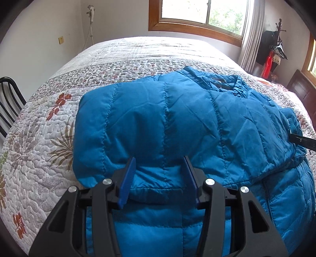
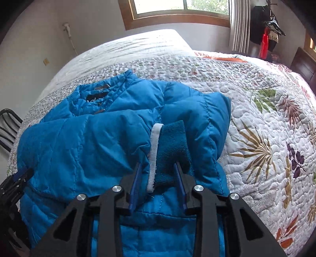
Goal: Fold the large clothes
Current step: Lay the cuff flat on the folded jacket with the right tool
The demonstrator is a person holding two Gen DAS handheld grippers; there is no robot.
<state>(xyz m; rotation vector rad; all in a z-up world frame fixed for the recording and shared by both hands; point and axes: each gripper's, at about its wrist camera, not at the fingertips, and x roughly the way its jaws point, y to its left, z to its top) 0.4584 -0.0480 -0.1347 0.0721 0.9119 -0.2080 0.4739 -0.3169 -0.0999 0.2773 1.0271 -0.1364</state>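
A blue quilted puffer jacket (image 1: 177,122) lies on the bed, its sleeves folded in over the body and its collar toward the far side. My left gripper (image 1: 160,164) is open, its blue pads standing either side of the folded sleeve's hem. In the right wrist view the jacket (image 2: 88,138) fills the left and middle. My right gripper (image 2: 158,168) is open around the other sleeve's knit cuff (image 2: 173,150) and its white strip (image 2: 155,152). The left gripper also shows at that view's left edge (image 2: 19,178).
The bed carries a white floral quilt (image 1: 39,142) (image 2: 266,138). A black chair (image 1: 7,102) stands at the left. A window (image 1: 201,13), a curtain and a coat rack with hanging clothes (image 1: 274,51) are at the far wall.
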